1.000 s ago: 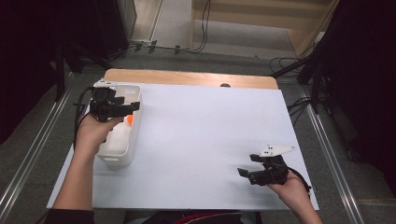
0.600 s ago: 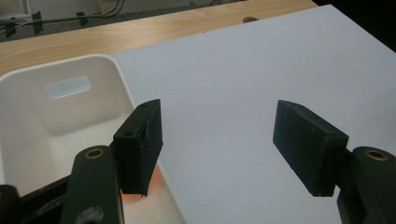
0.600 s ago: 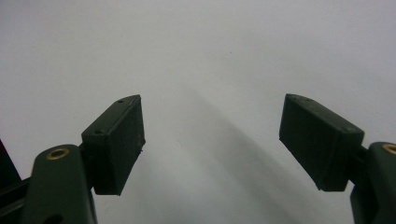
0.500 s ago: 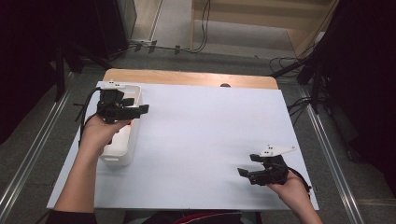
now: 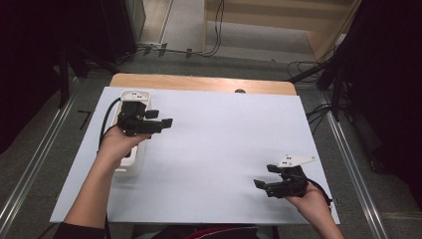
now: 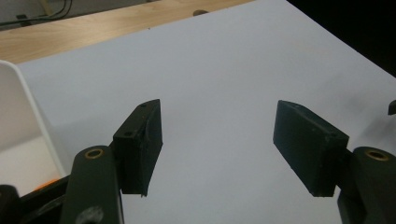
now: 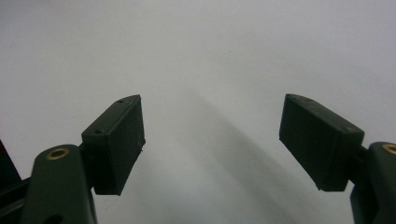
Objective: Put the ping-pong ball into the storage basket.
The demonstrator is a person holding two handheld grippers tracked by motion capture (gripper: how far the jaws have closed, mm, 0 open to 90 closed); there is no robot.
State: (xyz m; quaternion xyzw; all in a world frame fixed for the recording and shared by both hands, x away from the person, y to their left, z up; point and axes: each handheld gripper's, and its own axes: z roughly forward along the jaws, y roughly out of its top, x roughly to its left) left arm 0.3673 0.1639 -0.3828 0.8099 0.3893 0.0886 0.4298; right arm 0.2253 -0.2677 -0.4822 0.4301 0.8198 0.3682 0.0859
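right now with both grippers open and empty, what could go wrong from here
1. The left gripper hangs right beside the white bin; its hand and cable lie over the bin, so a quick pull could tip or drag it.
2. The right gripper sits low near the sheet's front right edge; sliding it could wrinkle or shift the sheet.

Grippers: two. Left gripper (image 5: 161, 117), one, jaws apart, nothing between them. Right gripper (image 5: 265, 177), one, jaws apart, nothing between them.

Jaws: four, two per gripper, black.

Hands: two, left hand (image 5: 119, 142) and right hand (image 5: 308, 195), one on each gripper.

Grey plate (image 5: 297, 160): one, atop the right gripper.

Bin (image 5: 130, 162): one, white, at the table's left side. Orange item (image 6: 46, 184) inside: one seen, partly hidden; kind unclear.

Table (image 5: 224, 149): one, white-covered.
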